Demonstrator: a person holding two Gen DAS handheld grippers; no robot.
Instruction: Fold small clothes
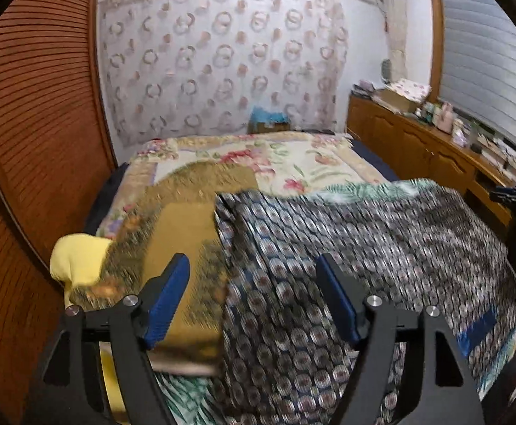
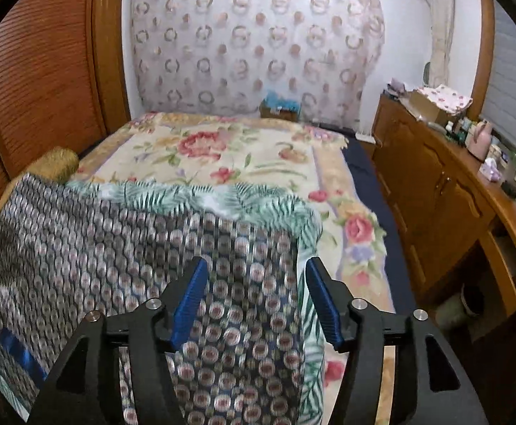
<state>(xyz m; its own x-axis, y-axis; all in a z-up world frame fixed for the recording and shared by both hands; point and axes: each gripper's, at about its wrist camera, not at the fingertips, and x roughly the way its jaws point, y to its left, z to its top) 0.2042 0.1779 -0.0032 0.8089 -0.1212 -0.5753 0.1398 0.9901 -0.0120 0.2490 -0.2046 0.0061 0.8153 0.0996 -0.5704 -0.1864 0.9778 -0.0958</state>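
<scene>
**Both claws spread over a patterned garment on the bed, between grips**

The patterned garment (image 1: 346, 248), dark with small round medallions, lies spread on the near part of the bed (image 1: 293, 163), toward its near right corner in the left wrist view, with a crease or overlap running down its left side. A blue strip shows near its lower right edge. Under it sits a cloth with green fern print (image 2: 222, 194), sticking out along the far edge and right side. To its left lies a mustard-gold cloth (image 1: 183, 219), and a yellow piece (image 1: 77, 258) sits at the bed's left edge. The floral bedspread covers the rest of the bed up to the far edge.

Left gripper (image 1: 254, 297): jaws spread wide, nothing pinched; it hangs over the garment's left edge, where it meets the gold cloth. Right gripper (image 2: 256, 301): jaws also spread, nothing between the pads; it sits over the garment's right edge, fern cloth just beside. No earlier frame, so no call on how they got here.

Step, as a judgement: between grips, garment laid out flat and one fold maybe made along the left side. Frames are blurred, so the layers are hard to count.

Next move likely needs each claw to drop onto an edge or corner of the garment, pinch only the top layer, not the fern cloth below, then lift and carry it across evenly.

Around: wooden slatted closet door (image 1: 38, 106) on the left, patterned curtain (image 2: 258, 42) at the far wall, wooden sideboard (image 2: 435, 184) with clutter on the right.
</scene>
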